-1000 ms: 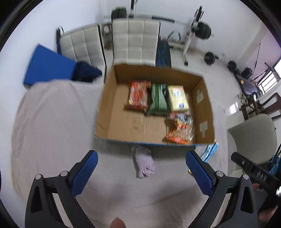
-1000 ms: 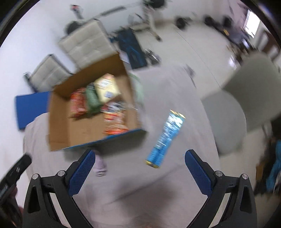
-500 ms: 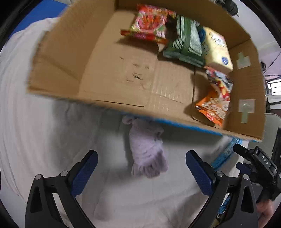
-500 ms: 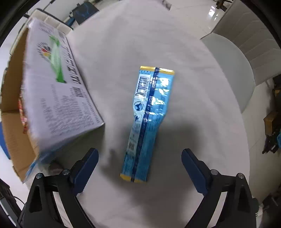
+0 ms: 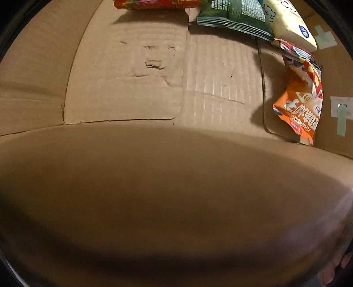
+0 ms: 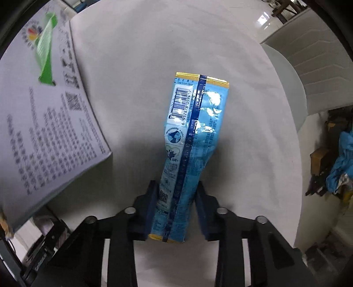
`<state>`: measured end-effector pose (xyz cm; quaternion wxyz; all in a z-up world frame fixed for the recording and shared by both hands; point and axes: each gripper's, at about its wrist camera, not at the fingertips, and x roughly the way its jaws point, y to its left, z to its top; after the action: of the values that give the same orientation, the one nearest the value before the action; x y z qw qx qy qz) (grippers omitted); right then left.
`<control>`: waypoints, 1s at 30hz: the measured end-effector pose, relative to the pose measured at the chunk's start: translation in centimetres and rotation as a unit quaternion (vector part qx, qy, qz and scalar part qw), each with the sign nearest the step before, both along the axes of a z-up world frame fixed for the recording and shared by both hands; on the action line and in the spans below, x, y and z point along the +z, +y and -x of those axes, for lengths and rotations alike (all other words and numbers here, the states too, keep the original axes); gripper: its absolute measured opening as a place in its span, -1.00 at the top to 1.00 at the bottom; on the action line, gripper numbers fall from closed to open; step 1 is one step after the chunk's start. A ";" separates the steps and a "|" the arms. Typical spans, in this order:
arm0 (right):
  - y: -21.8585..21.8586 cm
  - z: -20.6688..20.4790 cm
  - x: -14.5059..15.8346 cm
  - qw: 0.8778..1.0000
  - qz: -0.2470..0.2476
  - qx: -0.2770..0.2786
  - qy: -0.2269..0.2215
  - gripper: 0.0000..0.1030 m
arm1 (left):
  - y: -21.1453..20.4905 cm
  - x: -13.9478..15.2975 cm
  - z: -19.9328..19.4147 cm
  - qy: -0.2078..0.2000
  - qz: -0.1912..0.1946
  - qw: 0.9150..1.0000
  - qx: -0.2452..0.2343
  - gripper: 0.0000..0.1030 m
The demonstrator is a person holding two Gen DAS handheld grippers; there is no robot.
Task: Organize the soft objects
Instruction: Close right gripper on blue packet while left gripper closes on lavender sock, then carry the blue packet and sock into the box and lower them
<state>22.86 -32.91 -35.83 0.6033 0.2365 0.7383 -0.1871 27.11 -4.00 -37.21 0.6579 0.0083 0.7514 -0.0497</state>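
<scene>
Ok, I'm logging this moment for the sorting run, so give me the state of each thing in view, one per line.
blue packet: flat on the cloth, near end between the closing pads
right gripper: closing on the blue packet
cardboard box: open-topped, floor partly bare
orange snack bag: crumpled, leaning at the box's right wall
green packet: lying at the far wall
left gripper: hidden behind the near box wall

The cardboard box (image 5: pixel 123 88) is plain brown inside, while its outer side (image 6: pixel 44 123) is white with rows of black print, a QR code and a green stripe. In it lie a red packet (image 5: pixel 154 3), a dark green packet (image 5: pixel 238 15) with fine white print, a pale yellow packet (image 5: pixel 289 24) with a blue mark, and an orange packet (image 5: pixel 297 106) with white lettering. The long packet (image 6: pixel 189 141) on the white cloth (image 6: pixel 136 66) is shiny light blue with a dark blue centre stripe, yellow ends and a black-and-white barcode, and the right gripper (image 6: pixel 176 209) has dark blue pads on black arms.
</scene>
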 end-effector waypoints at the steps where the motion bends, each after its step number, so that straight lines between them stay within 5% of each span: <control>1: 0.1 0.4 0.0 1.000 -0.002 0.000 0.000 0.45 | 0.0 0.1 0.2 0.001 0.002 1.000 -0.002 0.18; 5: 0.9 1.4 0.7 1.000 -0.005 0.013 -0.006 0.64 | 0.4 0.5 1.1 -0.002 0.003 1.000 -0.003 0.29; 15: 3.4 5.4 5.7 0.996 -0.037 0.066 -0.050 0.72 | 0.8 4.2 7.5 -0.031 0.014 0.999 -0.018 0.30; 25: 8.3 7.4 12.2 0.983 -0.070 0.131 -0.104 0.72 | 0.9 13.6 11.9 -0.104 0.058 0.992 -0.043 0.30; 30: 10.6 5.7 17.0 0.972 -0.093 0.166 -0.140 0.72 | 0.8 18.2 10.6 -0.133 0.090 0.986 -0.045 0.30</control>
<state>17.20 -22.31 -18.79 0.6989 0.1896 0.6893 0.0197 16.52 -3.22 -18.99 0.7468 -0.0103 0.6489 -0.1451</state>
